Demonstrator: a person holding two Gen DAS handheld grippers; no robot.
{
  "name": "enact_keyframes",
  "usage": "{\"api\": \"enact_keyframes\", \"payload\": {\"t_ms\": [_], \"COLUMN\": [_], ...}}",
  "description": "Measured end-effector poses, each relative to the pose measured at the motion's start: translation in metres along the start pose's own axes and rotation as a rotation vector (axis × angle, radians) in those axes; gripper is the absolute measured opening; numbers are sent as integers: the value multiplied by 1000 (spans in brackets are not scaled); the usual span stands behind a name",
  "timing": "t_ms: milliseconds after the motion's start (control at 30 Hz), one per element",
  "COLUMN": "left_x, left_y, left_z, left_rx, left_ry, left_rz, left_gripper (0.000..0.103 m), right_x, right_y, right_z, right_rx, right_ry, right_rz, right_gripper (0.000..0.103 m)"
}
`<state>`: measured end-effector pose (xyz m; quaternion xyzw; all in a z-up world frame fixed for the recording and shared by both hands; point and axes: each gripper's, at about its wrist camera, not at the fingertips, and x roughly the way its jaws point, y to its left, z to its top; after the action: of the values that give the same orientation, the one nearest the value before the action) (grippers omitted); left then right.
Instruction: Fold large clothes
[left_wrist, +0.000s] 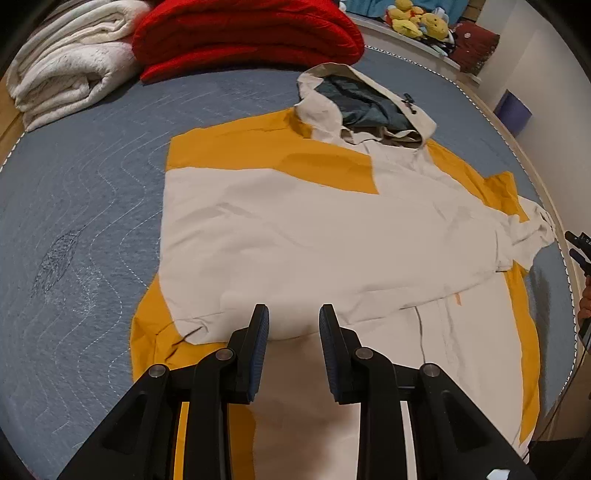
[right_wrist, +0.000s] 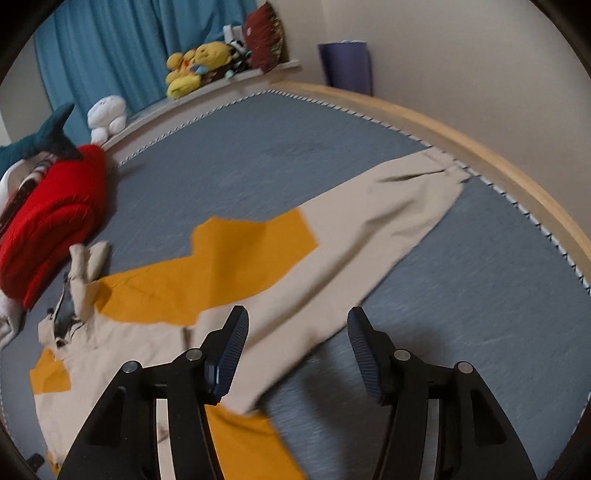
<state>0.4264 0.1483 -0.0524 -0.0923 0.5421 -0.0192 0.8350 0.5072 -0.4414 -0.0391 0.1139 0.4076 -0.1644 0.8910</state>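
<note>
One jacket (left_wrist: 295, 229), cream with mustard-yellow panels, lies spread flat on the blue-grey quilted bed cover (left_wrist: 92, 192). In the left wrist view its hood (left_wrist: 362, 99), lined in dark grey, sits at the far end, and one sleeve is folded across the body toward the right, its cuff bunched near the bed's right edge. In the right wrist view the other sleeve (right_wrist: 388, 221) stretches out to the far right, its cuff reaching the stitched edge of the cover beside the wooden bed frame (right_wrist: 480, 147).

The left gripper (left_wrist: 294, 323) hangs over the near part of the jacket, its two blue-padded fingers apart with nothing between them. The right gripper (right_wrist: 297, 332) hangs above the outstretched sleeve's near edge, its fingers spread wider, also holding nothing.

At the far left of the bed lie two folded blankets: one red (left_wrist: 247, 33) and one white (left_wrist: 70, 70). Several plush toys, yellow ones (right_wrist: 195, 66) and one white one (right_wrist: 107, 114), sit on the ledge before a blue curtain (right_wrist: 122, 48).
</note>
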Motion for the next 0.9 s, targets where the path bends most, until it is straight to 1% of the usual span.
{"api": "enact_keyframes", "payload": {"t_ms": [67,133,200,233,267,300,333,433,467,533,567,667,767,900], "left_x": [1,-1,-1,1,3,5,7,11,12,13,13,16,20,27], "left_y": [-6,-9,-13,-15,-17,-18,-20,-23,-24,-26,-27,-30,-31,-30], "left_z": [3,4,4,4,4,4,4,6,7,8,8,7,5,6], "left_rx": [2,9,18,21,26,29,30,28,28,28,30,56,83,78], "left_ry": [-6,-13,-12,-11,-8,-5,-2,1,-1,-5,-6,-5,-1,9], "left_rz": [-4,-10,-11,-10,-7,-5,-2,2,2,1,0,9,32,40], "left_gripper": [26,26,26,26,26,26,26,26,26,26,26,26,26,26], "right_x": [-3,-5,-7,-7,-8,-7,-6,-5,-1,11,22,48,81,116], "right_y": [-22,-42,-65,-81,-95,-105,-116,-139,-147,-158,-166,-173,-180,-196], "right_z": [7,14,21,25,29,32,36,46,49,54,59,65,72,76], "right_rx": [2,0,43,93,141,175,208,251,276,315,327,290,251,294], "right_ry": [-23,-50,-71,-73,-69,-64,-63,-93,-93,-76,-59,-17,35,81], "right_rz": [3,-13,-40,-60,-53,-35,-13,-9,4,14,3,-17,-25,19], "right_gripper": [57,57,54,49,35,27,26,25,26,26,28,31,31,31]}}
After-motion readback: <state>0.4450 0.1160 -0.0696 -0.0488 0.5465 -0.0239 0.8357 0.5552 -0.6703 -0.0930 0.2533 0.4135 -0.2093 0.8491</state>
